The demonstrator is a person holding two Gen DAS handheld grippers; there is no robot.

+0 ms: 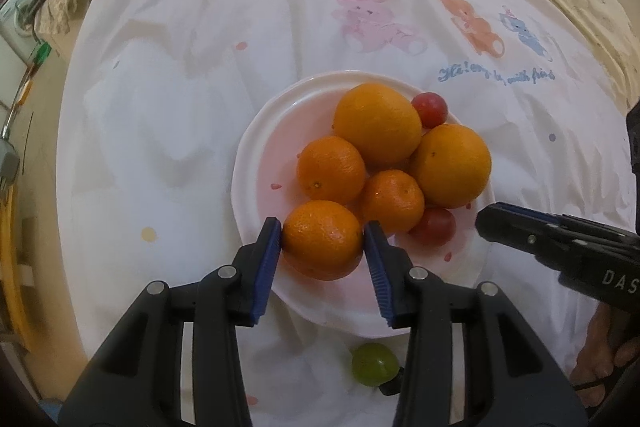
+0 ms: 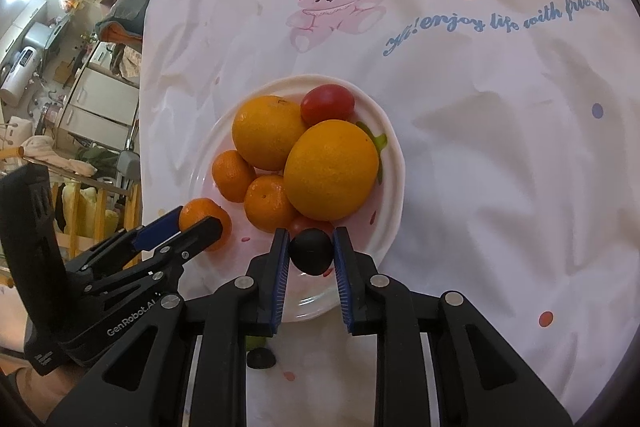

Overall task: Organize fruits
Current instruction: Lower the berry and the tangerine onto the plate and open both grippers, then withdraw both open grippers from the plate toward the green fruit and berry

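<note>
Fruit is sitting on the white plate (image 1: pixel 256 131). The left gripper (image 1: pixel 323 241) is pinching a small orange (image 1: pixel 322 239) at its round sides; it looks firm but bumpy. The right gripper (image 2: pixel 311 251) is pinching a dark grape (image 2: pixel 311 251), which looks soft, slippery and easy to squash.

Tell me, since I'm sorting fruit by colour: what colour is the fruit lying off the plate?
Green; the grape shows best in the left wrist view.
</note>
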